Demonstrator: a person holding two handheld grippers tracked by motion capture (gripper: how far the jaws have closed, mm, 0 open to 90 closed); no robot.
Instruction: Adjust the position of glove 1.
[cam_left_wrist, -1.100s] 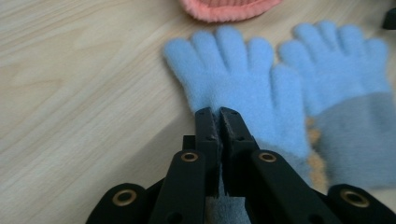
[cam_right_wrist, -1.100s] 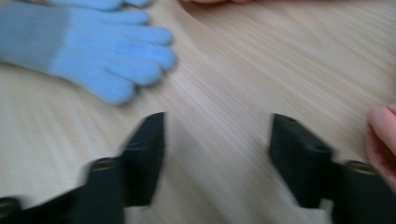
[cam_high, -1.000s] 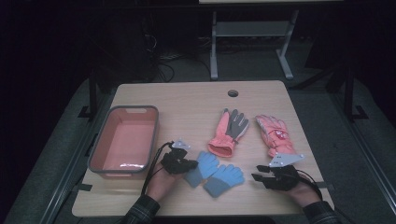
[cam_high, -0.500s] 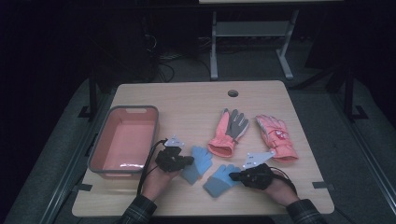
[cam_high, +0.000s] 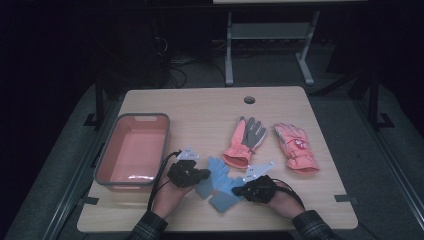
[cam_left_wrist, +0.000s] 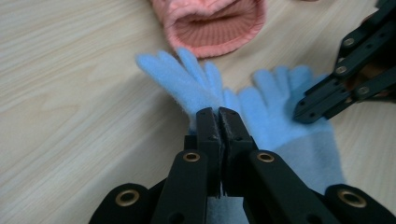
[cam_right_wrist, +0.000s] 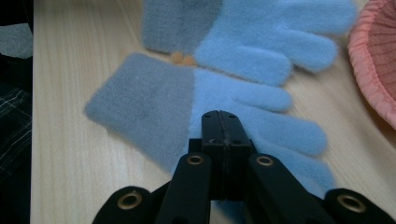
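Two light-blue fleece gloves lie side by side near the table's front edge. My left gripper (cam_high: 202, 175) is shut on the farther blue glove (cam_high: 217, 169); in the left gripper view its jaws (cam_left_wrist: 218, 114) meet at that glove's palm (cam_left_wrist: 187, 86). My right gripper (cam_high: 236, 190) has just closed on the nearer blue glove (cam_high: 223, 201). In the right gripper view it (cam_right_wrist: 220, 116) pinches that glove (cam_right_wrist: 154, 107) just past the grey-blue cuff, with the other blue glove (cam_right_wrist: 280, 32) lying beyond.
An orange-pink bin (cam_high: 142, 116) stands at the table's left. A pink glove with grey fingers (cam_high: 245, 140) and a plain pink glove (cam_high: 296, 147) lie right of centre. A cable hole (cam_high: 249, 99) sits near the far edge. The pink cuff (cam_left_wrist: 210, 23) lies close behind the blue gloves.
My right gripper has come leftward from the front right of the table onto the nearer blue glove, which has shifted slightly left. The left gripper has stayed put.
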